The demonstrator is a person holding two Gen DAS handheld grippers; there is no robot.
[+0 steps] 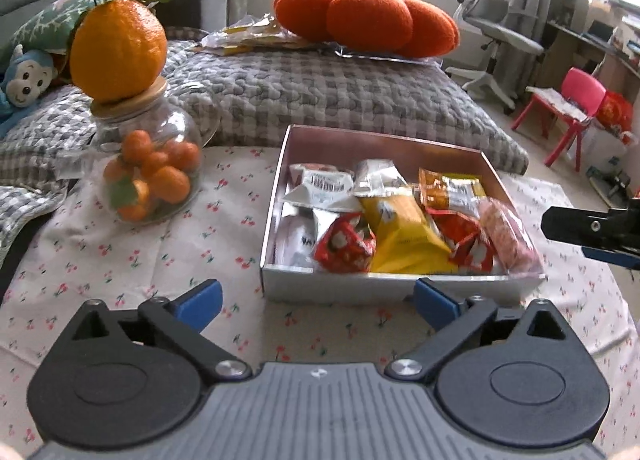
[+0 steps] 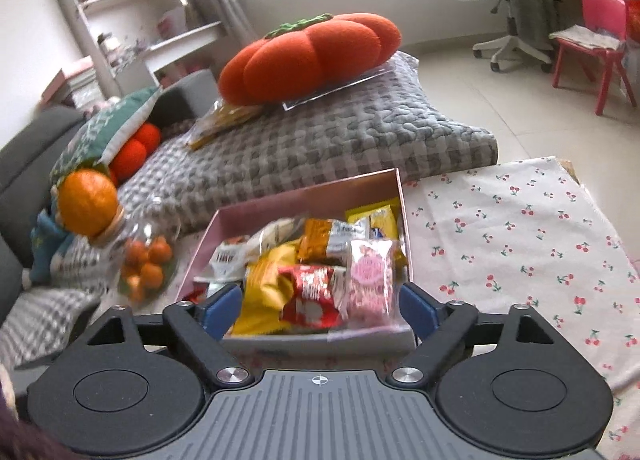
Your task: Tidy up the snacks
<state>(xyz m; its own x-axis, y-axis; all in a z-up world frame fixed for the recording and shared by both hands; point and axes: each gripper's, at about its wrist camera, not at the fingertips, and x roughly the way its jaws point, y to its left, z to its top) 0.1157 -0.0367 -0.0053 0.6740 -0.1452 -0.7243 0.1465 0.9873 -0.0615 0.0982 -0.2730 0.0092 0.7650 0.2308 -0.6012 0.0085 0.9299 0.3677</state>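
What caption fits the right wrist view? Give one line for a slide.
Open right hand-held gripper hovers at the near edge of a snack-filled box on a cherry-print cloth.

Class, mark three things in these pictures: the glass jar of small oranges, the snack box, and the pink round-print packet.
glass jar [image 1: 152, 163], left wrist view, on its clear belly.
snack box [image 1: 384, 149], left wrist view, on its bare far inner wall.
pink packet [image 2: 370, 274], right wrist view, on its printed front.

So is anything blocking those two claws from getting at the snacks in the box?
Nothing visible. The box has no lid, and the snacks lie heaped in plain view. The left gripper and right gripper, both open and empty, hang just before its near wall.
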